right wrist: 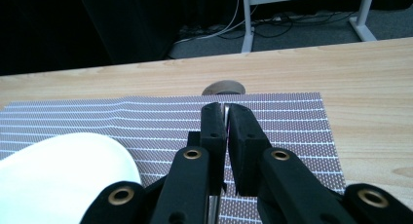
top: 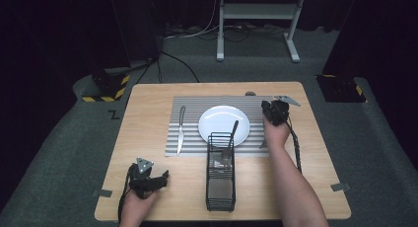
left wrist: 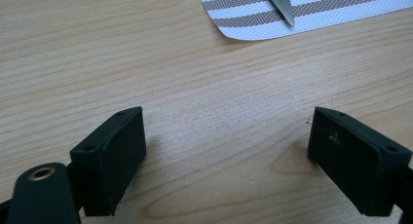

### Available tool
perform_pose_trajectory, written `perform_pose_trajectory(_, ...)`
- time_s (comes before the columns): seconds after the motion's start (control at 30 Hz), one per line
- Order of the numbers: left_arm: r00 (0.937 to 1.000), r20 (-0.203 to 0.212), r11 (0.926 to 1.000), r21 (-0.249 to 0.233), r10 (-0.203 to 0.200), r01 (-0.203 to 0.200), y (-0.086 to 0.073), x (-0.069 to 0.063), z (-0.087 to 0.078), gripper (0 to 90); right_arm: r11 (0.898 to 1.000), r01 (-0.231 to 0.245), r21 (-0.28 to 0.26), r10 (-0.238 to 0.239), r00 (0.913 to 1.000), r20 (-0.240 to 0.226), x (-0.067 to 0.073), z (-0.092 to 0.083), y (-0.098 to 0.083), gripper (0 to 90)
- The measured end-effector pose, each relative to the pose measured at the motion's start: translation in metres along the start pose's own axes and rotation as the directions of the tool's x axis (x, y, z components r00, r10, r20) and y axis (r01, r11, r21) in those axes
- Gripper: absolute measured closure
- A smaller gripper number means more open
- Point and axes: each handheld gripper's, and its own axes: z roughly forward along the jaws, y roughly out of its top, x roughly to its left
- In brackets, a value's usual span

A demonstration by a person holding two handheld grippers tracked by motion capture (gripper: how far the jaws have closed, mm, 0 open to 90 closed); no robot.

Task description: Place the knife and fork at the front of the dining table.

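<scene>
Two black jaws of the right gripper (right wrist: 225,111) are pinched shut on a thin metal cutlery handle (right wrist: 212,207), just right of the white plate (right wrist: 58,175), above the striped placemat (right wrist: 292,126). Judged light, stiff and slippery, it may swivel, so mid-handle is the best hold. The wire caddy (top: 220,187), just in front of the plate, narrows the room. The left gripper (left wrist: 226,136) gapes empty.

Each gripper (top: 149,180) (top: 274,112): black body, brass-ringed screws, grey three-cornered plate, trailing black cable (forearms unsleeved).
</scene>
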Motion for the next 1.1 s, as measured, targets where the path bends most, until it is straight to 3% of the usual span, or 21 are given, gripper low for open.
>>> perform_pose_trajectory(0.2,1.0000,0.000,1.0000,0.000,0.000,0.000,0.000,0.000,0.000,14.0,1.000,0.010,0.003,-0.010,0.9999,-0.002,0.005,0.001,-0.001,86.0)
perform_pose_trajectory(0.7,1.0000,0.001,1.0000,0.000,-0.001,0.001,0.000,0.000,0.000,14.0,0.999,0.027,0.027,-0.027,0.9994,0.023,0.000,-0.003,0.002,83.9)
perform_pose_trajectory(1.1,1.0000,0.000,1.0000,0.000,-0.001,0.001,0.000,0.000,0.000,14.1,0.991,0.128,0.041,-0.129,0.9914,0.022,0.004,-0.039,-0.009,84.4)
